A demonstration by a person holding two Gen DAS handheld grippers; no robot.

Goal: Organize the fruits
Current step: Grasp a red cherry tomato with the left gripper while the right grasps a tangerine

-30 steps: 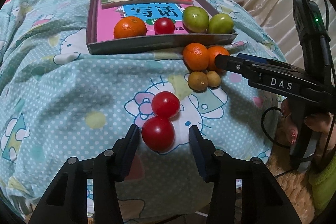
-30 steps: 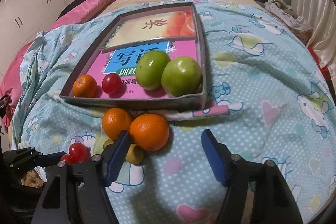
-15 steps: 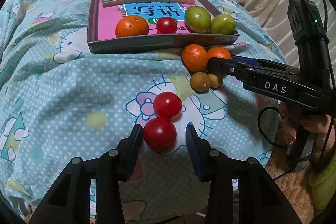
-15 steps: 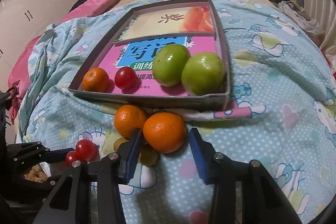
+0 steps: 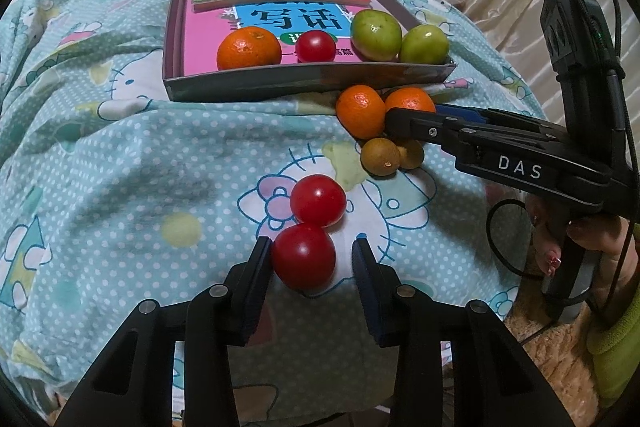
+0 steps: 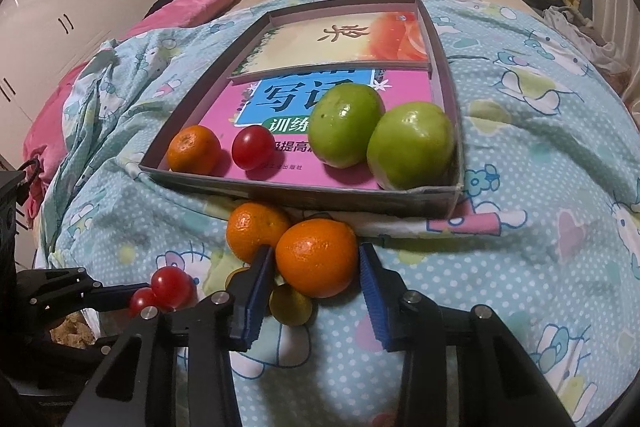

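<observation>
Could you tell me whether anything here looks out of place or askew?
Yes: the tray rests tilted on rumpled bedding, so its fruit has gathered along the near wall. Six fruits lie loose on the blanket outside it.

Bed (image 6: 540, 131) in blue cartoon sheet: shallow box (image 6: 312, 195), two oranges (image 6: 316, 257), two tomatoes (image 5: 318, 201), two small brown fruits (image 5: 380, 157)

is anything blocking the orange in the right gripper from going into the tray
Nothing visible blocks it. The round orange mandarin sits between the closing right gripper jaws, just in front of the shallow grey cardboard tray. Only the tray's low front wall lies between, so the fruit must be lifted over it.
</observation>
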